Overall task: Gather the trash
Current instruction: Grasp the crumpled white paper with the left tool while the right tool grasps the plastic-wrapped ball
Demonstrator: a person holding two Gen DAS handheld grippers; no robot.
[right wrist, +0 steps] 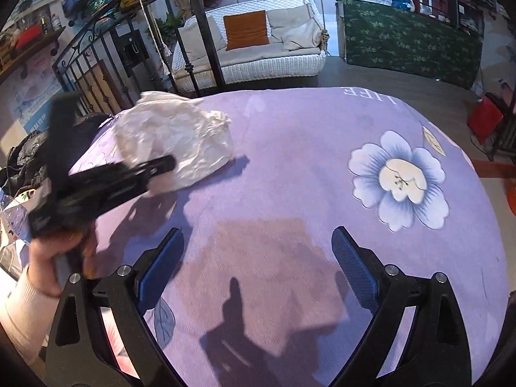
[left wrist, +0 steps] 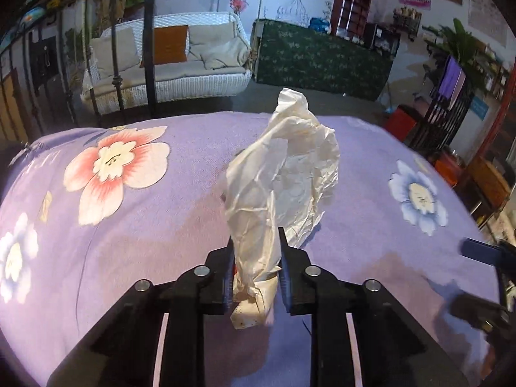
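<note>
A crumpled white paper (left wrist: 283,174) is clamped between the fingers of my left gripper (left wrist: 256,251), which is shut on its lower end; the rest of the sheet stands up over the purple flowered bedspread (left wrist: 167,225). In the right wrist view the same paper (right wrist: 174,142) shows at the left, held by the blurred left gripper (right wrist: 158,167) in a hand. My right gripper (right wrist: 258,251) is open and empty above the bedspread (right wrist: 290,174), its blue pads (right wrist: 353,264) wide apart.
A black iron bed frame (right wrist: 200,32) stands at the bed's far left corner. Beyond it are a white wicker sofa (left wrist: 167,61) with cushions, a green patterned counter (left wrist: 322,61), and a red box (left wrist: 400,122) on the floor at the right.
</note>
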